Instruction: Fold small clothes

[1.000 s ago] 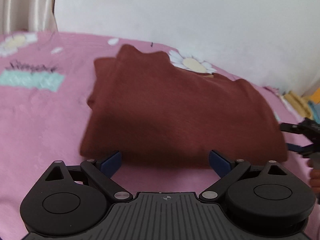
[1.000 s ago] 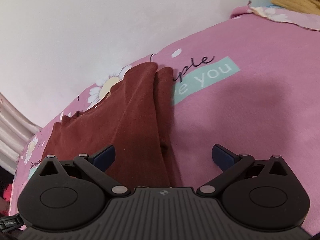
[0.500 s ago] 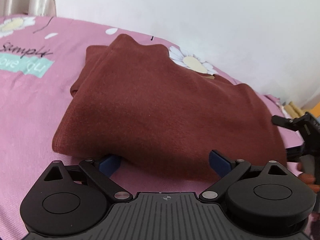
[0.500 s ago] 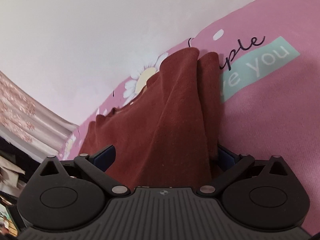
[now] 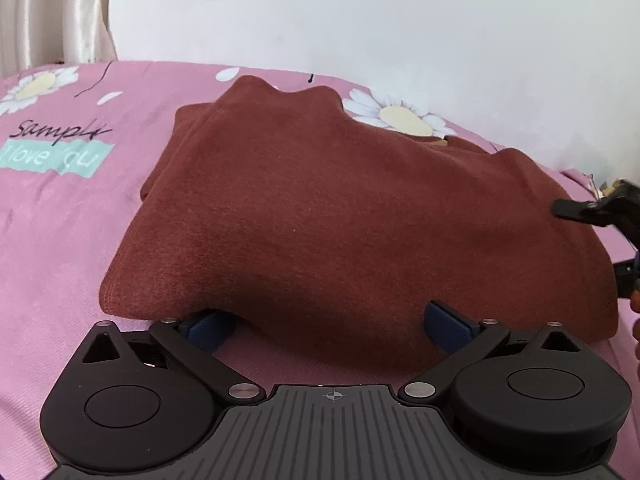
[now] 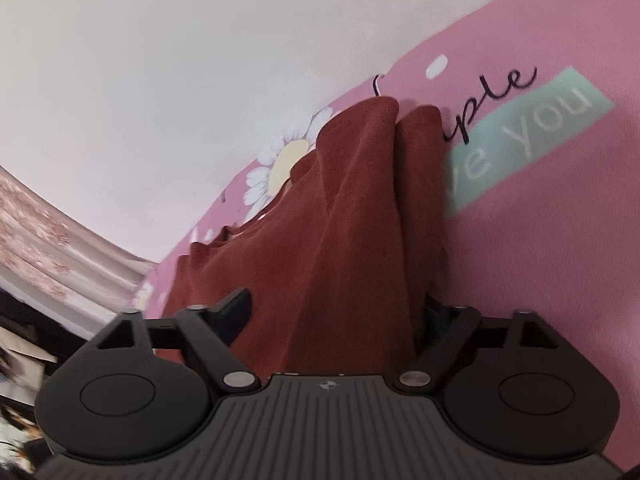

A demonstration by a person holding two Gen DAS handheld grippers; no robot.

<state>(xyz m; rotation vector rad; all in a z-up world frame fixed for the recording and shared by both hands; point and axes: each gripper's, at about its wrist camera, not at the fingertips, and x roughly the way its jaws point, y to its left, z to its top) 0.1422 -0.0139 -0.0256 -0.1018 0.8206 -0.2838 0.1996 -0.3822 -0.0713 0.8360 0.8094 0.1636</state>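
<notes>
A: Left claw [image 5: 326, 322], condition?

B: Jaws spread wide, nothing clamped. The blue pads [image 5: 208, 326] sit at the near hem of the garment [image 5: 340, 216]; the left pad is tucked under the hem, the right pad shows in front of the cloth.

A: Location of the garment?

B: Directly ahead of the left claw, folded, rust-brown, lying on the pink sheet [image 5: 52, 248]. Its far corners rise in small peaks toward the wall [image 5: 360, 12]. A daisy print [image 5: 400, 116] shows just beyond it, and a teal label [image 5: 52, 158] lies ahead to the left.

A: Right claw [image 6: 338, 312]?

B: Also wide apart. The cloth [image 6: 352, 216] fills the gap and reaches back to the body. The left finger lies against the fabric; the right finger is half hidden behind a fold. No grip is evident. In the left view this claw [image 5: 592, 210] stands at the garment's right edge.

A: Surroundings?

B: Curtain [image 6: 48, 240] far left of the right claw.
</notes>
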